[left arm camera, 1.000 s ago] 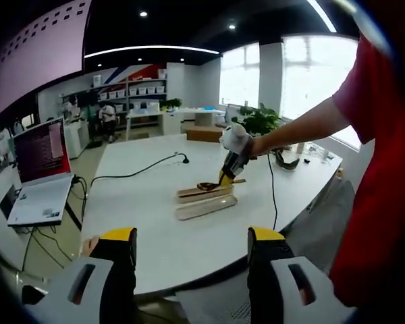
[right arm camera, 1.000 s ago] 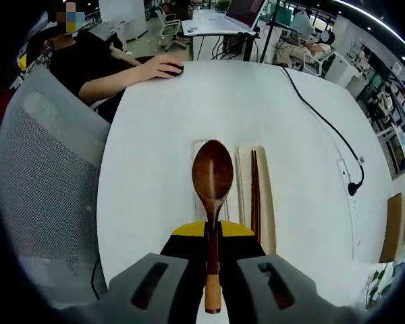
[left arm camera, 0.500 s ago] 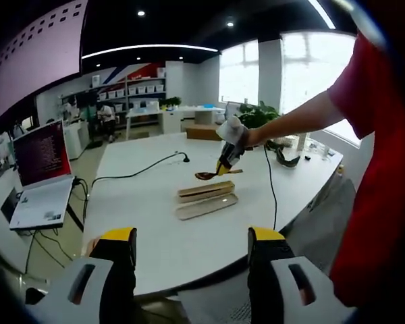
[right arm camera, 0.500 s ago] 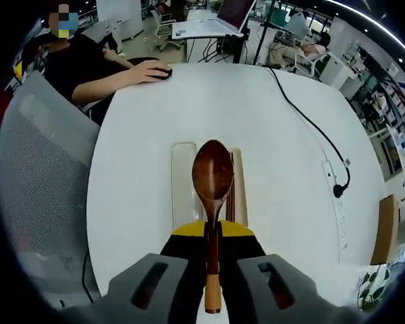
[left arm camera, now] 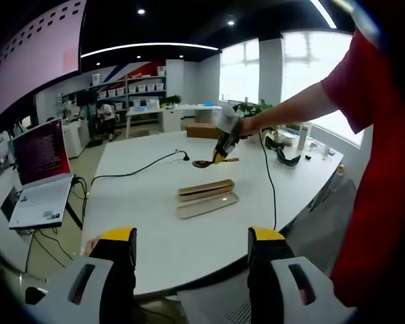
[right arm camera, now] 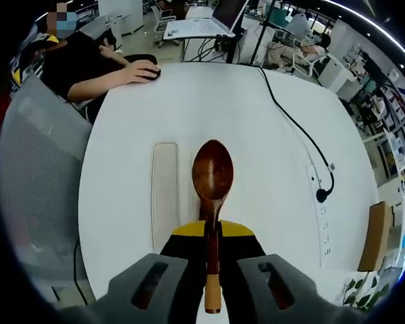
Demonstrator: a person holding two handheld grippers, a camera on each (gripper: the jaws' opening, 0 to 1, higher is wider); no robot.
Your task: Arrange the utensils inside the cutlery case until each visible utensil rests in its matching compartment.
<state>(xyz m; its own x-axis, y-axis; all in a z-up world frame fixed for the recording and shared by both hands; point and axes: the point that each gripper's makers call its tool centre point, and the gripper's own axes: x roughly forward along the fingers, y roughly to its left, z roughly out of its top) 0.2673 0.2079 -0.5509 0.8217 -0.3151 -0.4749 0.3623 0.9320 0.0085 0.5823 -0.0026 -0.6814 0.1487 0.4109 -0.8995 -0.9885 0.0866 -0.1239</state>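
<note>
Left gripper view: the left gripper (left arm camera: 191,253), jaws spread with nothing between them, hangs at the near edge of the white table (left arm camera: 142,229); the wooden cutlery case (left arm camera: 206,190) and its lid (left arm camera: 207,205) lie side by side mid-table. The right gripper (left arm camera: 221,152) holds the wooden spoon (left arm camera: 204,163) well above the case (higher than a second ago). Right gripper view: the right gripper (right arm camera: 212,233) pinches the spoon's (right arm camera: 212,177) handle; the lid (right arm camera: 165,192) lies beside the bowl, and a person's hand (right arm camera: 141,69) rests on a mouse.
</note>
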